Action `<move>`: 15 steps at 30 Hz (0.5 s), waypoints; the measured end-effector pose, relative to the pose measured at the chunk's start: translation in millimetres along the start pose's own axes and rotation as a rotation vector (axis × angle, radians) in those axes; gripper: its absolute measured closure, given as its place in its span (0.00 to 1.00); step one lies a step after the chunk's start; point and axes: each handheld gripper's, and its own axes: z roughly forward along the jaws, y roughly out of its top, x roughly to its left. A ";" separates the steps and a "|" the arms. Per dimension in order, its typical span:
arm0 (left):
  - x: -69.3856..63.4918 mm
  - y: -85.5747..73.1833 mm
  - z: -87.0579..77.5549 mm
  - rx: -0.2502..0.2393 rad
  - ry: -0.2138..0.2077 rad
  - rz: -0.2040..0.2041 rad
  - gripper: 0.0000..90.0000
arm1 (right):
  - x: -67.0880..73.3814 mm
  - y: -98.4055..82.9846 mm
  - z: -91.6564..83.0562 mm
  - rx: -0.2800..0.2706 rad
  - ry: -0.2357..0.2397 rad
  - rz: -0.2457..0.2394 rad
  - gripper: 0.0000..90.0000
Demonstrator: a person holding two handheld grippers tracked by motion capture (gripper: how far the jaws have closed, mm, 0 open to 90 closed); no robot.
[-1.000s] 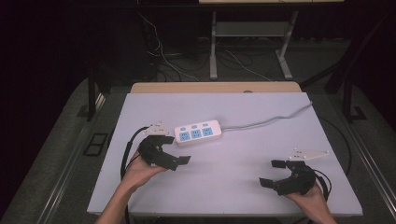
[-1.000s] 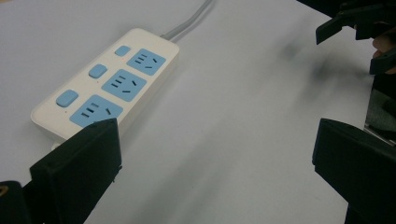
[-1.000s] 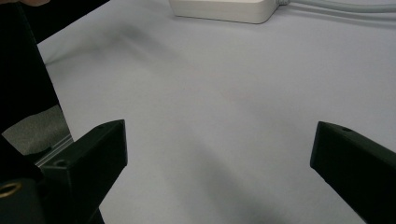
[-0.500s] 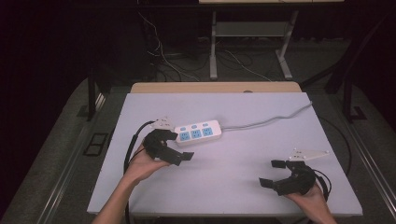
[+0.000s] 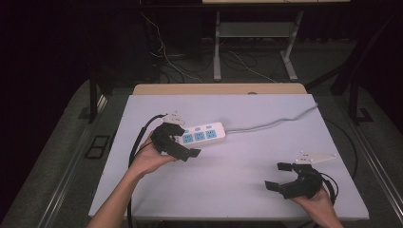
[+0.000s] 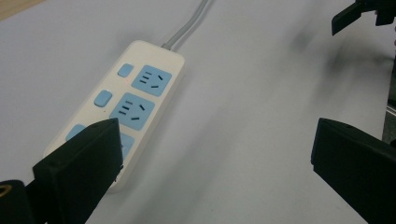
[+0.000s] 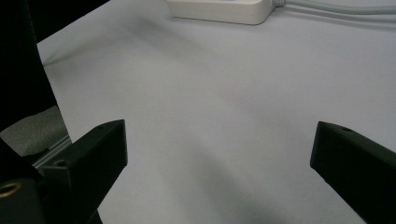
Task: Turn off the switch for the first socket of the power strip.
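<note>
I am holding my left gripper (image 5: 186,146), jaws spread wide, at the near end of the white plastic power strip with blue sockets (image 5: 203,135). My right gripper (image 5: 280,176) is hovering well apart from that strip, also gaping empty.

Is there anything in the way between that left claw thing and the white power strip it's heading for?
Nothing visible is in the way. The left gripper hangs right at the near end of the power strip, jaws open, one jaw already over the strip's end in the left gripper view. Between them is bare white table. The right gripper sits far off.
</note>
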 end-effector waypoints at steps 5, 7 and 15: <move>3.4 8.3 3.1 0.012 0.005 0.014 0.01 | -0.1 -0.1 -0.3 0.002 0.000 0.002 0.04; 5.3 11.2 4.1 0.015 0.005 0.016 0.01 | -0.1 -0.1 -0.3 0.002 0.000 0.002 0.04; 12.4 21.2 7.6 0.028 0.010 0.025 0.01 | -1.1 -0.4 -0.9 -0.004 -0.004 0.004 0.04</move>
